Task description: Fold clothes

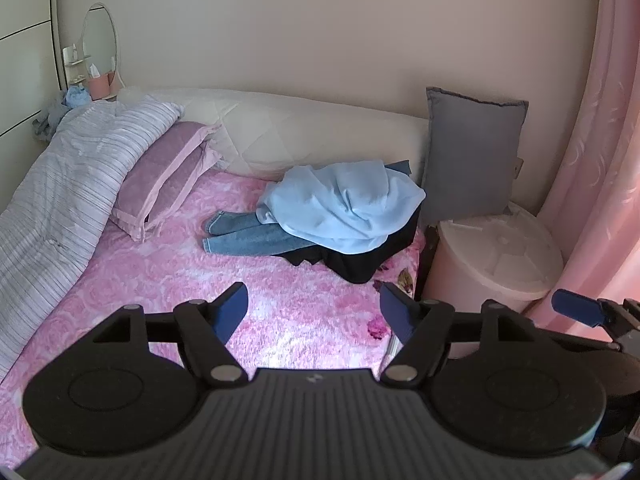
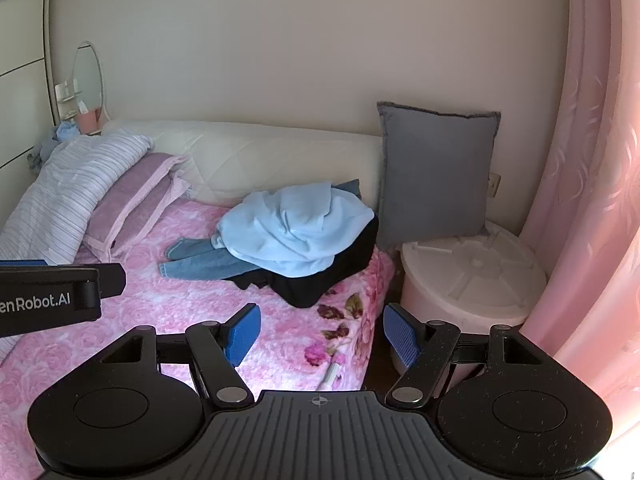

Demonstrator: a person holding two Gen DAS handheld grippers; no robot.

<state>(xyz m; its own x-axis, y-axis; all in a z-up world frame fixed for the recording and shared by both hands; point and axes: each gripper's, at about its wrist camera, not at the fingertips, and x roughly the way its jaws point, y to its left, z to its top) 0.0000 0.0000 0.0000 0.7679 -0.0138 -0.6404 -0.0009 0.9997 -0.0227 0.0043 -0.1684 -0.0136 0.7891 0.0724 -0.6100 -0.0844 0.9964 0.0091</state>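
A heap of clothes lies at the far right of the pink floral bed. On top is a light blue garment, crumpled over a black garment, with blue jeans sticking out to the left. My left gripper hovers open over the blanket, well short of the heap, nothing between its blue pads. My right gripper is open too, above the bed's right edge. The left gripper's body shows at the left of the right wrist view.
A striped duvet and a purple pillow lie along the left. A white headboard, a grey cushion, a pink bin with a white lid and a pink curtain stand at the back and right.
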